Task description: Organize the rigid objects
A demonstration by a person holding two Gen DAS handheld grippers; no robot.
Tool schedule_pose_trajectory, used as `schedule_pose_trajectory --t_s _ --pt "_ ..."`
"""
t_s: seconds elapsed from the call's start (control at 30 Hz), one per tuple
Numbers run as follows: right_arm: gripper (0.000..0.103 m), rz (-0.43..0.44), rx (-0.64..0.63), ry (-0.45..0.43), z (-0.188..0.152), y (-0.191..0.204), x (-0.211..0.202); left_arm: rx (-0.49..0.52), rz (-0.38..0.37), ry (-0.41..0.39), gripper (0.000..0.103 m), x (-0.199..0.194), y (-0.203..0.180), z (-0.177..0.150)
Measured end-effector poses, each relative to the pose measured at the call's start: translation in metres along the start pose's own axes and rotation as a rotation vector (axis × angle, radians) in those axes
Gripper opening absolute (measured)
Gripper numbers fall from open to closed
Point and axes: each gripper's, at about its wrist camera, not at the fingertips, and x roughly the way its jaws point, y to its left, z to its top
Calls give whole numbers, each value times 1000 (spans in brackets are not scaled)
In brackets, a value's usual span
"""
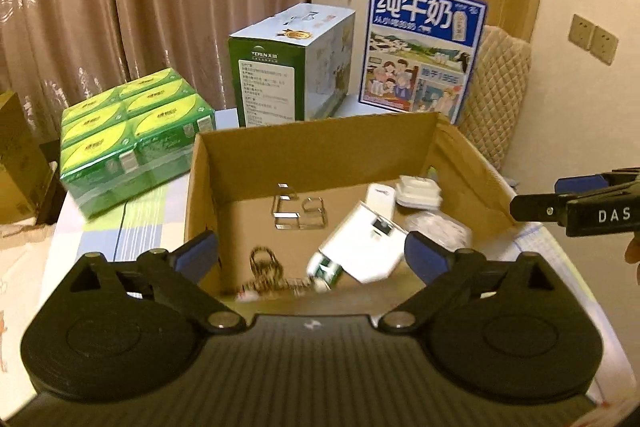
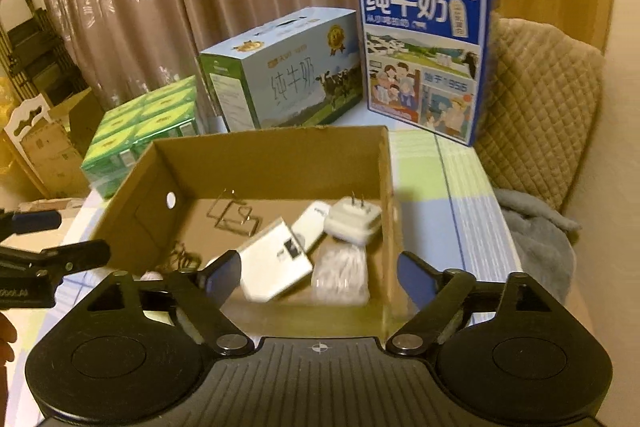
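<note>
An open cardboard box [image 1: 320,143] stands on the table with loose items inside. They are a white carton [image 1: 364,247], a white plug charger [image 1: 418,191], a small white device [image 1: 380,197], metal clips [image 1: 296,211], a key chain [image 1: 264,267] and a green-and-white tube [image 1: 326,271]. My left gripper [image 1: 312,255] hangs open above the box's near edge, nothing between its fingers. In the right wrist view my right gripper [image 2: 320,275] is open and empty too, over the carton [image 2: 276,263] and a bagged white cable [image 2: 340,271], near the box's right wall [image 2: 386,187].
Behind the box stand a green shrink-wrapped pack [image 1: 132,139], a green-and-white milk case [image 1: 288,67] and a blue milk case [image 1: 424,47]. A quilted chair back [image 2: 536,99] and a grey cloth [image 2: 536,239] are to the right. A checked tablecloth [image 2: 460,195] covers the table.
</note>
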Motion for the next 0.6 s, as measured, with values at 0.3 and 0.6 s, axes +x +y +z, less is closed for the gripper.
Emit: schedule_pose_trajectory --t_s 0.3,0.6 --pt "87 9 -36 -6 -48 19 -76 -38 20 -39 101 -89 -24 -43" --pt "89 -36 -36 -8 -103 26 -135 -103 53 -67 102 -148 -41 -71"
